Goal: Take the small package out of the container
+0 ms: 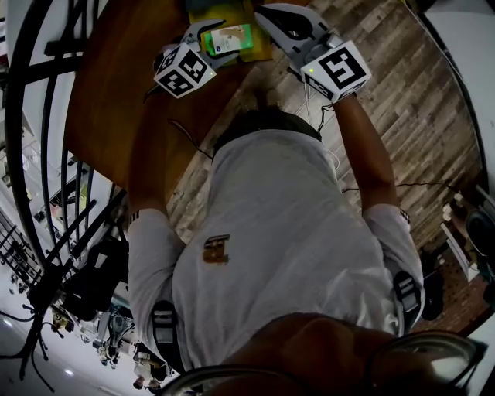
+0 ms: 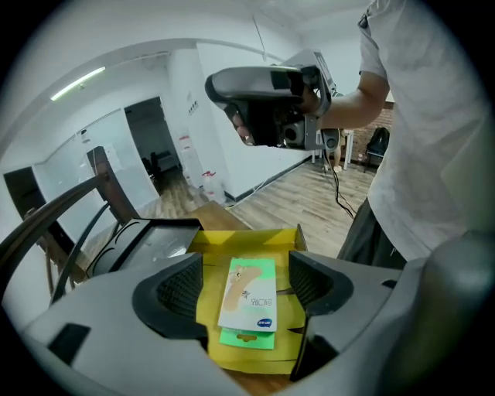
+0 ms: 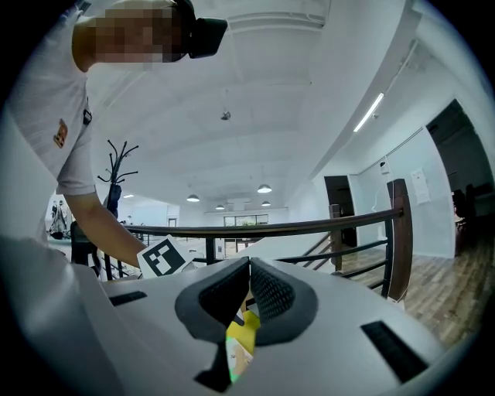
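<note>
Looking down in the head view, a person leans over a wooden table (image 1: 116, 93) with a tool in each hand. The yellow container (image 1: 259, 48) lies at the table's edge beside the plank floor (image 1: 402, 100), and the small package (image 1: 230, 39), white and green, lies flat in it. The left gripper (image 1: 216, 42) reaches over the package, while the right gripper (image 1: 267, 15) sits just beside the container's floor-side edge. This view leaves both sets of jaws hard to read. The left gripper view settles its own: the left gripper (image 2: 246, 288) has its jaws wide apart, with the package (image 2: 249, 294) lying between them, touched by neither pad, on the container (image 2: 247, 240). It also shows the right gripper (image 2: 259, 108) raised clear above the container. The right gripper view shows the right gripper (image 3: 249, 290) with its pads pressed together. A strip of yellow and green shows in the slit below them, but I cannot tell whether it is pinched. Beyond are the left gripper's marker cube (image 3: 162, 259) and a railing (image 3: 309, 226), seen in no other view.
</note>
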A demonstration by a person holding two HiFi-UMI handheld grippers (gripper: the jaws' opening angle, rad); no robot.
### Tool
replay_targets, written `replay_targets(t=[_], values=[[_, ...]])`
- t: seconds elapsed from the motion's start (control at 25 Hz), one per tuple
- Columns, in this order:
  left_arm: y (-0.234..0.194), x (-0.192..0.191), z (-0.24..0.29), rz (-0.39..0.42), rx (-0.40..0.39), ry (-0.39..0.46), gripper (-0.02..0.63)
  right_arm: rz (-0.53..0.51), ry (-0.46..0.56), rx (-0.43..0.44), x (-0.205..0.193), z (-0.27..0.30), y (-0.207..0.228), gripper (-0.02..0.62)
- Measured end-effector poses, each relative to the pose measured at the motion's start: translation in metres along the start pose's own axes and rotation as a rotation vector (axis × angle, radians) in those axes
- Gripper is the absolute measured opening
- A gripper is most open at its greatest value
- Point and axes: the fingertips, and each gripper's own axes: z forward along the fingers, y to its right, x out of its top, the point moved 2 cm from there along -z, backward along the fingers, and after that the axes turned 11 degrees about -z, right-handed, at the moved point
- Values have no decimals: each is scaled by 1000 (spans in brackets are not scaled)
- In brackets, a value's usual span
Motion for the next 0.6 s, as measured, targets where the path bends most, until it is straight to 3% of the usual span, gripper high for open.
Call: replay_targets(t=[0.6], values=[[0,-32,41,62,-113,-189,408,20,-42,-49,-13,-2,6,34]])
